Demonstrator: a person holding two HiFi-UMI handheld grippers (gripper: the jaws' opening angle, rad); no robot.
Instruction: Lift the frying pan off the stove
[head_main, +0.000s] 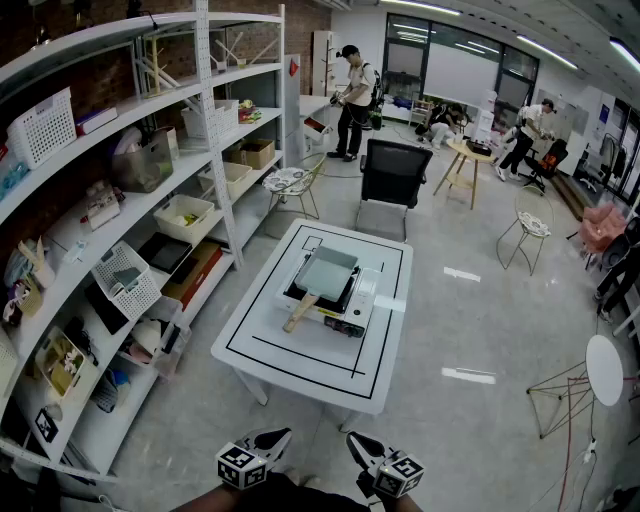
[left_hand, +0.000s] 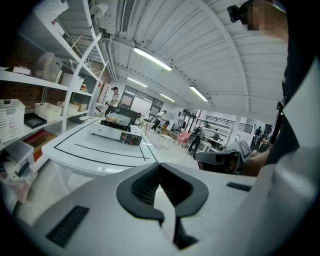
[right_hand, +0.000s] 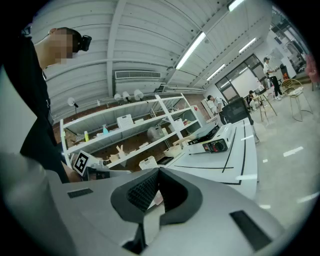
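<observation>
A rectangular pale green frying pan (head_main: 325, 271) with a wooden handle (head_main: 300, 314) sits on a white portable stove (head_main: 343, 296). The stove stands on a white table (head_main: 270, 347) marked with black lines. Both grippers are low at the near edge of the head view, well short of the table. My left gripper (head_main: 271, 440) is shut with nothing in it, and so is my right gripper (head_main: 361, 446). In the left gripper view the shut jaws (left_hand: 160, 166) point toward the stove (left_hand: 119, 134) across the table. The right gripper view shows shut jaws (right_hand: 159, 171) and the stove (right_hand: 212, 144) far off.
White shelving (head_main: 150, 200) full of baskets and boxes runs along the left. A black office chair (head_main: 393, 175) stands beyond the table. People work at the back of the room. A white round stool (head_main: 604, 368) and a wire frame (head_main: 560, 400) are at the right.
</observation>
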